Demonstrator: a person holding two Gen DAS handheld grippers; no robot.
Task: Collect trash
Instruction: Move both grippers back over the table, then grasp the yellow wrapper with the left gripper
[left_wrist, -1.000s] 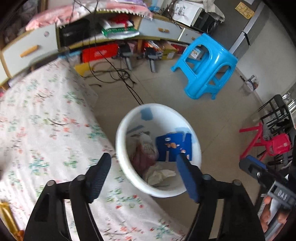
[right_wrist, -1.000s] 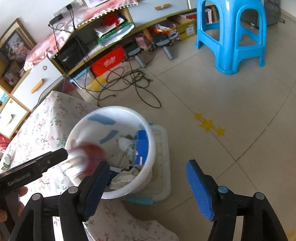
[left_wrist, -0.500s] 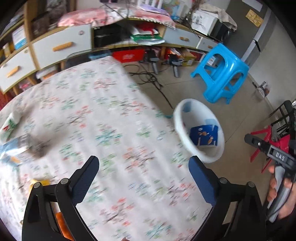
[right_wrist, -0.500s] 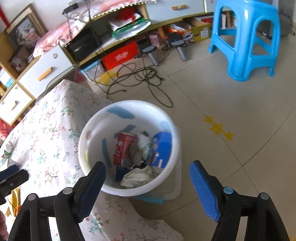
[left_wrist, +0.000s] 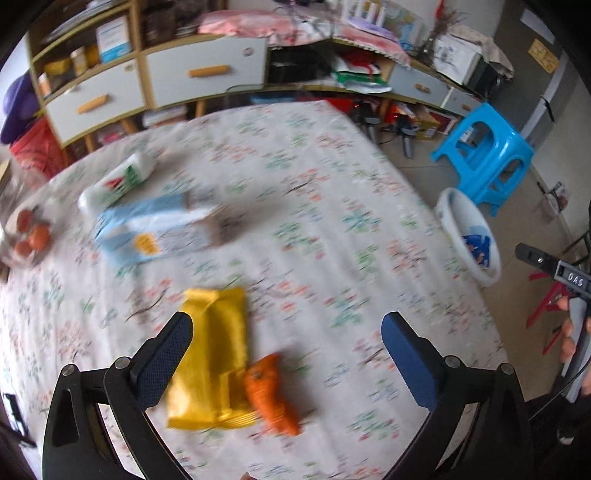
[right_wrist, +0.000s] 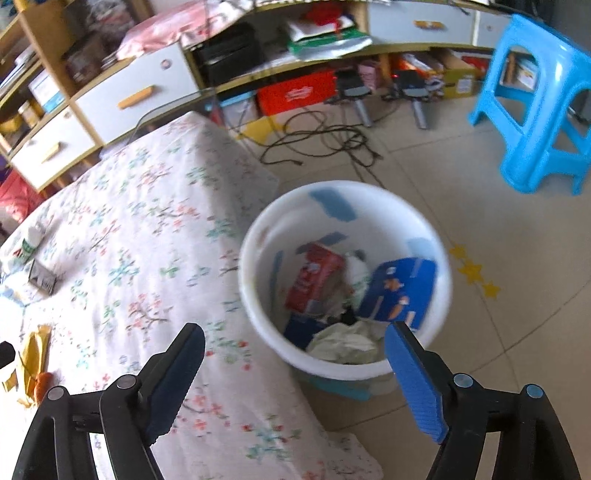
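Both grippers have just been opening wide, nothing held: left gripper (left_wrist: 286, 354) over the floral tablecloth (left_wrist: 314, 206), right gripper (right_wrist: 295, 369) at the table edge beside the white trash bucket (right_wrist: 258, 302) on open floor.

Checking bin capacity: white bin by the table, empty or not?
Not empty. The white bin holds a red carton, blue box and crumpled paper.

Left wrist view looks steeply down over floral table (left_wrist: 295, 206), close. Right wrist view looks down at white bin (right_wrist: 436, 258) beside table. Both share table, bin, blue stool (left_wrist: 484, 155).
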